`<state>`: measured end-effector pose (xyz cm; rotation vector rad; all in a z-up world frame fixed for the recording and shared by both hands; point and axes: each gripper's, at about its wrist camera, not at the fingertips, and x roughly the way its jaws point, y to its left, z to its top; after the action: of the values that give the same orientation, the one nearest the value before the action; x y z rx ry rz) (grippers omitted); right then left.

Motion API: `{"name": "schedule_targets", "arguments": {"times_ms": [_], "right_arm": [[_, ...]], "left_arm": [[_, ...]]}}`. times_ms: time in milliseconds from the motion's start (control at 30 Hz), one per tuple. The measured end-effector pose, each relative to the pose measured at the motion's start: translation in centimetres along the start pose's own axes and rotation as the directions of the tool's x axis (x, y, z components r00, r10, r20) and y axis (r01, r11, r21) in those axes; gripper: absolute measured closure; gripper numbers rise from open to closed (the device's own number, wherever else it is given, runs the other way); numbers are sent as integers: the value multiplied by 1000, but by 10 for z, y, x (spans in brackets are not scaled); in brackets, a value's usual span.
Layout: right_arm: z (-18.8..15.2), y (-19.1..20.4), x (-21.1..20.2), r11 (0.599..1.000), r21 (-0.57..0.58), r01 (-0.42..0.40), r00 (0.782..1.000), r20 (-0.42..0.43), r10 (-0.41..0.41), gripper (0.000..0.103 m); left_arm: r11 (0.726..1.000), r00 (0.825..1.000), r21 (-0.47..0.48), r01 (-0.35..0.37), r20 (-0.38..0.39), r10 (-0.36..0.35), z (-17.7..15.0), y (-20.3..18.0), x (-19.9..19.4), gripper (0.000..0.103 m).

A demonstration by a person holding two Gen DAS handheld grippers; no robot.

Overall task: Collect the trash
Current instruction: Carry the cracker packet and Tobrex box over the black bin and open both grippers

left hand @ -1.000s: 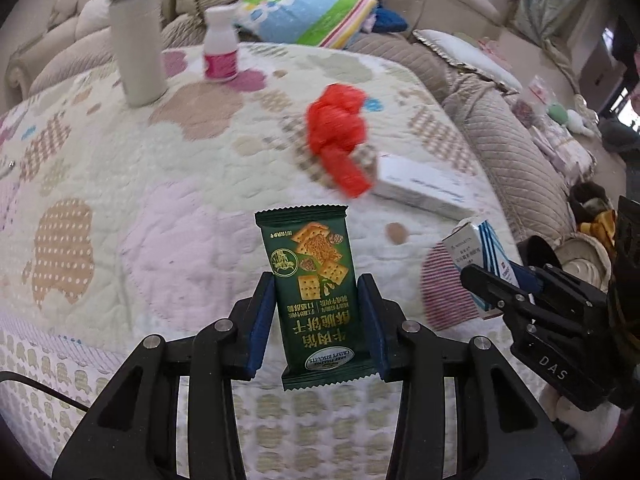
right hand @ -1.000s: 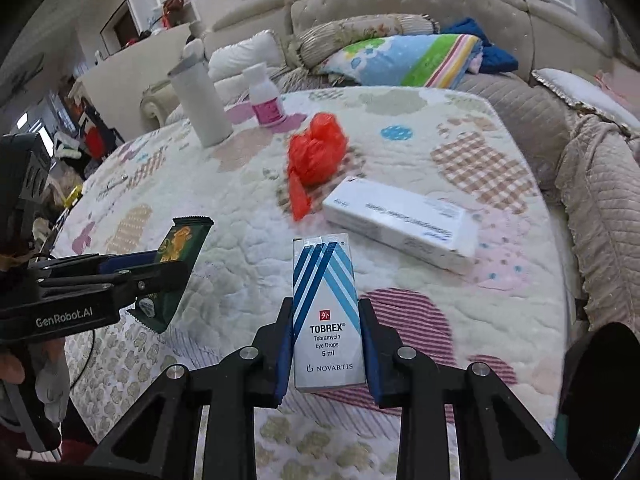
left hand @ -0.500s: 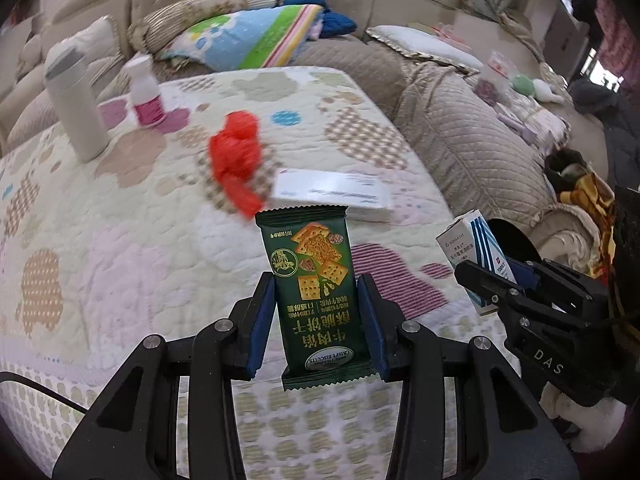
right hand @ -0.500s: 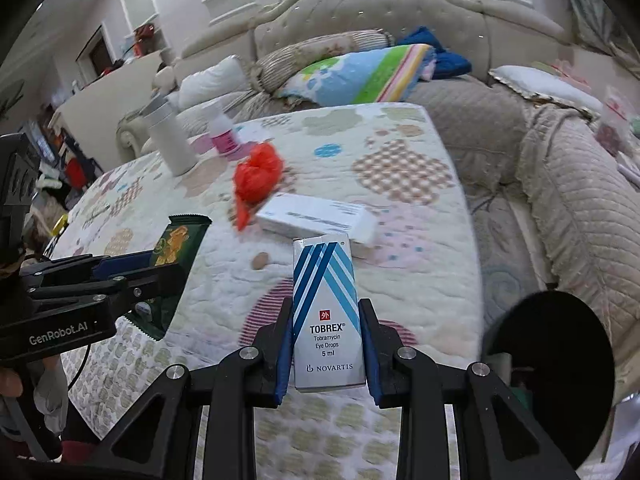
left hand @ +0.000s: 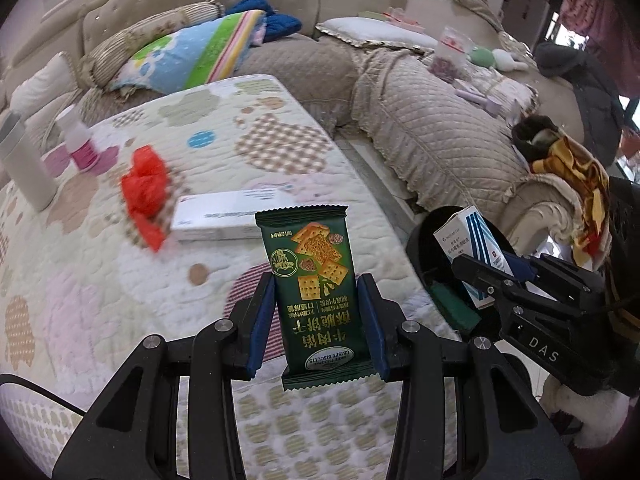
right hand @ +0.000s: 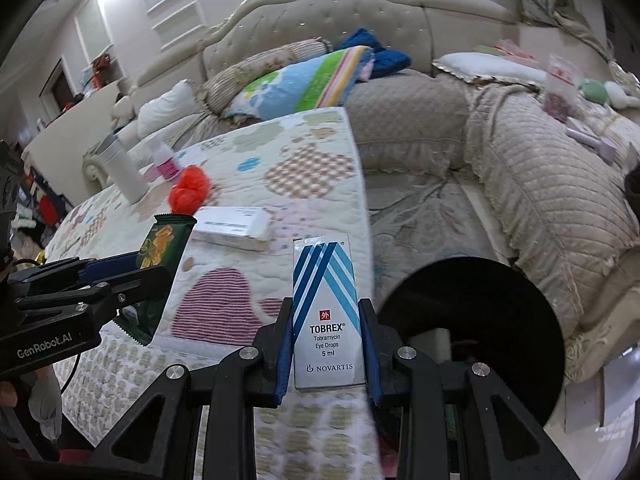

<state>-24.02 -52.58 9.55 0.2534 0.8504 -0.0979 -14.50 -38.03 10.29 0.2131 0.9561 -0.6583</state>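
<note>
Green foil, printed with square crackers, fills the left tongs (left hand: 318,320): this flat green biscuit packet (left hand: 316,296) stands upright with the blue pads pressed against both of its long edges. The right tongs (right hand: 326,344) are clamped the same way on a small white carton of eye drops with blue diagonal stripes (right hand: 326,312), also upright. Both are held above the near right corner of the bench under a quilted cream cover with pastel patches (left hand: 120,280). Just beside that corner, lower down, sits a round black bin (right hand: 476,320); the carton is just left of its rim. On the cover lie a crumpled red plastic bag (left hand: 146,188) and, touching it, a long flat white box (left hand: 228,218). Farther back stand a white cylindrical flask (left hand: 24,168) and a small bottle with a pink label (left hand: 82,148).
</note>
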Motion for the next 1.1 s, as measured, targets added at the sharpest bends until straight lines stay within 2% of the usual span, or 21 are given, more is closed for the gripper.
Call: {"name": "schedule_targets", "arguments": {"times_ms": [667, 1100], "right_arm": [[-17, -88, -16, 983, 150, 104, 995, -16, -102, 74], [-29, -112, -5, 973, 196, 119, 992, -56, -110, 74]], "left_arm": [[992, 996, 103, 78, -47, -74, 18, -73, 36, 64], [989, 993, 118, 91, -89, -81, 17, -96, 62, 64]]}}
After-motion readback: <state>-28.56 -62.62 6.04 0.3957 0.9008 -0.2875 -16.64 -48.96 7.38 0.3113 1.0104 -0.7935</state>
